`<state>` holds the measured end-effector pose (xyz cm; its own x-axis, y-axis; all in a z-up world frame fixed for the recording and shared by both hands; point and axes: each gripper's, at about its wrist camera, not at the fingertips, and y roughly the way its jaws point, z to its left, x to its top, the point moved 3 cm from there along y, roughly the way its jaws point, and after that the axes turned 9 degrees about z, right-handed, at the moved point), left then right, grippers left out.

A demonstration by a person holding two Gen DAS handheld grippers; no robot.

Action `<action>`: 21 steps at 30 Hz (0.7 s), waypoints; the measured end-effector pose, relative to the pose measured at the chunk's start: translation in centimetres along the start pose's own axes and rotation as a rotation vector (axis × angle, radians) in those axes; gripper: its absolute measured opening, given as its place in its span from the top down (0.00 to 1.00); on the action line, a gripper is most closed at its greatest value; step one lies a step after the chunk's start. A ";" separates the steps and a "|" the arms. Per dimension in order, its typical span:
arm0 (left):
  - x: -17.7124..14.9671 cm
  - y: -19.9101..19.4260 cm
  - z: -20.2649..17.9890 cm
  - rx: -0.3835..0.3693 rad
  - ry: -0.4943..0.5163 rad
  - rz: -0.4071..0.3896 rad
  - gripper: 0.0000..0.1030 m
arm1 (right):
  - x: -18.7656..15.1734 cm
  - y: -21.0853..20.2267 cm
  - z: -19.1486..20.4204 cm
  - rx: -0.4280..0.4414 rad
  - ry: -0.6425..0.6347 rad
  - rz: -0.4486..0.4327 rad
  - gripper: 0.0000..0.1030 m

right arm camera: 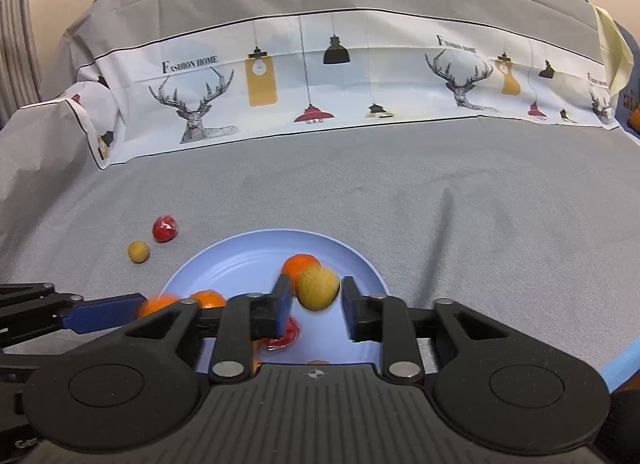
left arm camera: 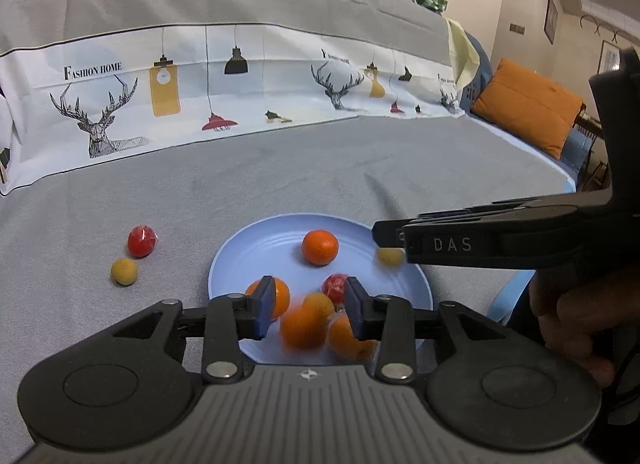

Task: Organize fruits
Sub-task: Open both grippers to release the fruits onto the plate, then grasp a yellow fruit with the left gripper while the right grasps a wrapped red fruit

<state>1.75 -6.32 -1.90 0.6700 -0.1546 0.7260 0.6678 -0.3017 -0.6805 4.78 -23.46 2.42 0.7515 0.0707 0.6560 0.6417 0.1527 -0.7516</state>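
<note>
Lying on the grey cloth (right arm camera: 400,192): a blue plate (right arm camera: 360,260), holding several oranges (left arm camera: 320,247) and a red wrapped fruit (left arm camera: 335,287). Hovering over it, left gripper (left arm camera: 310,310) spread wide around a blurred orange (left arm camera: 304,326). Beside, right gripper (right arm camera: 314,306) parted, a yellow fruit (right arm camera: 318,288) sitting between its fingers, contact unclear. Resting left of the plate: another red fruit (right arm camera: 165,228) and small yellow ball (right arm camera: 138,251).

grey cloth (right arm camera: 360,184) bears plate (right arm camera: 360,260), 2 fruits.

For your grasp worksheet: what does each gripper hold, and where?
Left gripper: nothing, open. Right gripper: yellow fruit between its jaws, blurred; whether it is gripped cannot be told.
</note>
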 end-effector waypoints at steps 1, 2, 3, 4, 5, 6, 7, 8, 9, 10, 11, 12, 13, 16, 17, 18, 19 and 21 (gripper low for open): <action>0.0 -0.1 0.1 0.000 -0.004 -0.004 0.59 | 0.0 -0.2 -0.1 0.000 0.003 -0.008 0.52; 0.0 -0.1 0.2 0.002 -0.010 -0.006 0.59 | 0.0 -0.2 -0.1 0.002 0.005 -0.012 0.52; 0.0 -0.2 0.2 0.005 -0.016 -0.007 0.59 | 0.0 -0.3 -0.1 0.002 0.006 -0.013 0.50; 0.1 -0.2 0.3 0.007 -0.022 -0.008 0.59 | -0.1 -0.3 0.0 0.001 0.006 -0.012 0.49; 0.1 -0.3 0.4 0.008 -0.028 -0.010 0.60 | -0.1 -0.3 0.0 0.000 0.005 -0.012 0.49; 0.1 -0.4 0.5 0.010 -0.034 -0.013 0.60 | -0.1 -0.3 0.0 0.000 0.004 -0.013 0.49; 0.2 -0.4 0.6 0.013 -0.037 -0.015 0.60 | -0.1 -0.3 -0.1 0.001 0.003 -0.014 0.49; 0.2 -0.5 0.7 0.014 -0.041 -0.017 0.60 | -0.1 -0.4 -0.1 0.001 0.003 -0.015 0.49; 0.2 -0.6 0.7 0.014 -0.043 -0.019 0.61 | -0.1 -0.4 -0.1 0.001 0.003 -0.016 0.49; 0.2 -0.7 0.8 0.015 -0.044 -0.022 0.63 | -0.1 -0.4 -0.1 0.002 0.003 -0.016 0.49; 0.2 -0.9 0.8 0.018 -0.044 -0.027 0.68 | 0.0 -0.4 -0.1 0.001 0.003 -0.018 0.49; 0.3 -1.0 0.9 0.021 -0.043 -0.031 0.70 | 0.0 -0.5 -0.1 0.001 0.004 -0.019 0.49; 0.3 -1.1 0.9 0.023 -0.042 -0.035 0.74 | 0.0 -0.5 -0.1 0.003 0.005 -0.021 0.49; 0.5 -1.7 1.3 0.035 -0.049 -0.052 0.80 | 0.0 -0.7 -0.2 0.005 0.007 -0.028 0.49; 0.7 -1.9 1.4 0.041 -0.052 -0.060 0.80 | 0.0 -0.8 -0.2 0.007 0.009 -0.031 0.50; 0.8 -2.3 1.7 0.047 -0.058 -0.068 0.81 | 0.0 -0.9 -0.2 0.008 0.012 -0.034 0.50; 0.8 -2.5 1.9 0.051 -0.067 -0.072 0.81 | 0.0 -0.9 -0.3 0.009 0.015 -0.037 0.51; 1.1 -3.0 2.8 0.055 -0.095 -0.076 0.81 | 0.0 -1.1 -0.4 0.011 0.023 -0.046 0.60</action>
<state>1.37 -2.97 0.66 0.6427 -0.0422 0.7649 0.7329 -0.2568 -0.6300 4.14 -24.06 3.23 0.7248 0.0405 0.6878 0.6739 0.1663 -0.7199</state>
